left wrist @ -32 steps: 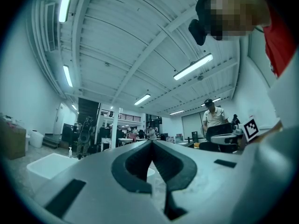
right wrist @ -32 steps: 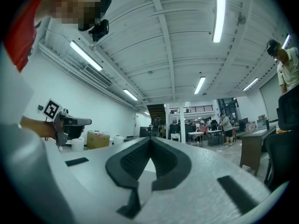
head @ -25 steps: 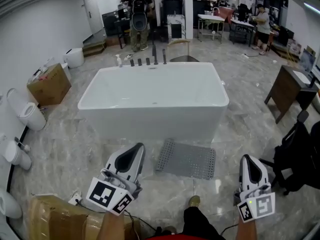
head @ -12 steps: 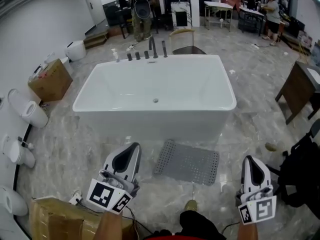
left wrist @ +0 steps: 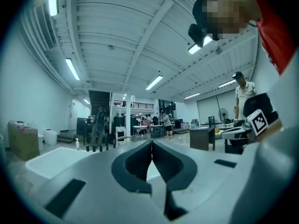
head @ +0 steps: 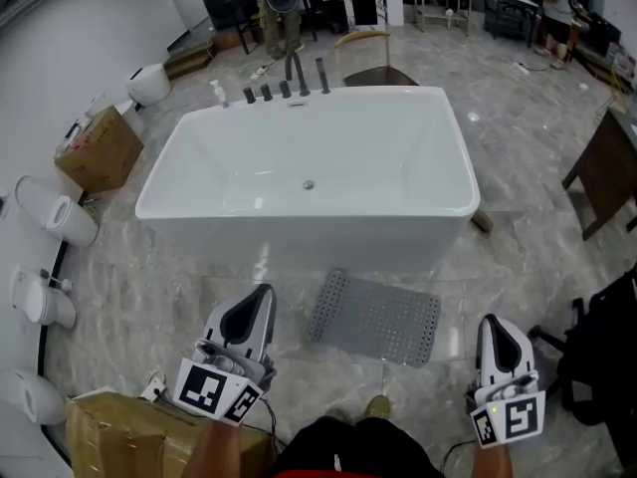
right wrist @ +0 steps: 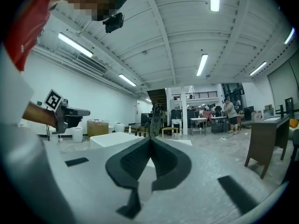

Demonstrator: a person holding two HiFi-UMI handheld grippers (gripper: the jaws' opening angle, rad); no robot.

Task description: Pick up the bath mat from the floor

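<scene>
Head view, item one?
— Grey bath mat (head: 375, 317), dotted with holes, flat on the marble floor (head: 129, 277), untouched. White bathtub (head: 299, 232) at its 12 o'clock, near its far edge; a shoe (head: 379, 403) near its 6 o'clock edge.
— Items two and three?
— Item two, left gripper (head: 266, 290), at the mat's 8 o'clock, apart from it. Item three, right gripper (head: 490, 320), at its 4 o'clock, also apart. Each gripper view shows its jaws pressed together with nothing between them, pointing level across the room, not at the floor.
— Sundries?
— Brown cardboard box (head: 119, 436) at 7 o'clock, by the left gripper; dark chair (head: 602, 357) at 3 o'clock.
— Hazards to enter?
— One: closed jaws. Brought down like this they would only prod the mat; they need opening first. Two: a thin mat lying flush on a smooth floor gives no raised lip, so a jaw may skate over the edge or scrape stone, likely worse if the underside clings. Three: the mat looks limp; pinched at a single corner it would probably droop and could slide out, so a grip at each end seems safer. Four: the shoe, if it steps onto the near edge, would pin the mat against the lift. Five: the bathtub wall crowds the far edge, leaving the near and side edges as the workable ones.
</scene>
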